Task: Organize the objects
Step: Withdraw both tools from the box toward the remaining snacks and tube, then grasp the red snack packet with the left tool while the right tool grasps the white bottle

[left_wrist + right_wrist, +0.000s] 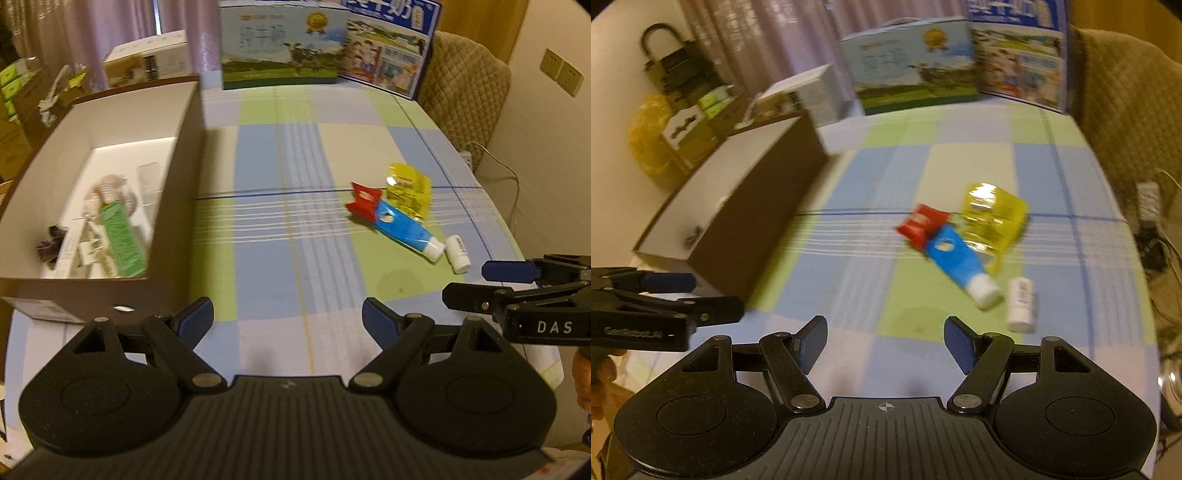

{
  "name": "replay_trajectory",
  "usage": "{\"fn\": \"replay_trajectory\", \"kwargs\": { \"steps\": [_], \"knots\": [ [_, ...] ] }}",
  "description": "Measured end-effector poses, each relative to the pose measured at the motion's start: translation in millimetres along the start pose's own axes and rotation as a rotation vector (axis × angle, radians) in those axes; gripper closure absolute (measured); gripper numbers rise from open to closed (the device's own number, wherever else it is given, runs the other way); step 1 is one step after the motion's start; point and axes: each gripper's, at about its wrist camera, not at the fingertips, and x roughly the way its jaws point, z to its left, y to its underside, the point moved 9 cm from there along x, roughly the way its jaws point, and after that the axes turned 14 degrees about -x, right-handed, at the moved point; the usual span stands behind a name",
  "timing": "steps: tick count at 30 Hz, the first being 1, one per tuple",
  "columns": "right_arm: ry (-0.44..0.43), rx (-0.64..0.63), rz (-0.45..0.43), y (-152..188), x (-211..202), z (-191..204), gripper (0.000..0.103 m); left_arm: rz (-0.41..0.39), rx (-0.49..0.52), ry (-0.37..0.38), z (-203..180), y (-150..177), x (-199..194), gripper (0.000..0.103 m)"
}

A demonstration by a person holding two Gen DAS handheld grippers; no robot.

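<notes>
- So the stuff left to sort is sitting in a little cluster on the checked cloth of the worktop (295, 177): a blue toothpaste tube (404, 229) with a white cap, a red packet (364, 201) touching its flat end, a shiny yellow packet (408, 190) just behind, and a small white tube (458, 254) lying right by the cap.
- They're all looking intact, just lying flat and jumbled, tube pointing diagonally toward the near edge.
- The brown cardboard box (184, 177) with the white inside is standing well off to the left of them, and it's already holding a few things: a green carton (120, 240), something pale and knobbly, a dark bit in the corner. I can't make out more than that.
- So I'm guessing it's partway done, with four items still waiting outside the box.
- Left tool (287, 319) is hanging over bare cloth near the box, jaws spread wide, gripping nothing.
- Right tool (885, 341) is hovering short of the cluster, jaws apart and empty too.
- Milk cartons (280, 44) are standing at the far end, seemingly not part of this.
</notes>
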Motion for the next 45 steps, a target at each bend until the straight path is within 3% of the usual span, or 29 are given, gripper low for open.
{"fn": "replay_trajectory", "kwargs": {
  "steps": [11,15,17,28,36,39,45],
  "knots": [
    [0.134,0.055,0.009,21,0,-54,0.037,0.014,0.067,0.022,-31,-4,25,0.018],
    [0.176,0.053,0.011,24,10,-71,0.054,0.012,0.083,0.03,-39,-8,36,0.018],
    [0.19,0.059,0.014,25,16,-79,0.058,0.01,0.091,0.029,-41,-10,42,0.018],
    [0.203,0.063,0.016,21,51,-104,0.07,0.01,0.124,0.022,-51,-24,72,0.019],
    [0.186,0.051,0.037,18,70,-107,0.072,0.021,0.153,0.045,-64,-31,91,0.022],
    [0.176,0.039,0.043,17,76,-108,0.079,0.026,0.163,0.055,-70,-34,97,0.022],
    [0.204,0.035,0.036,10,79,-122,0.079,0.03,0.197,0.071,-85,-43,113,0.024]
  ]
}}
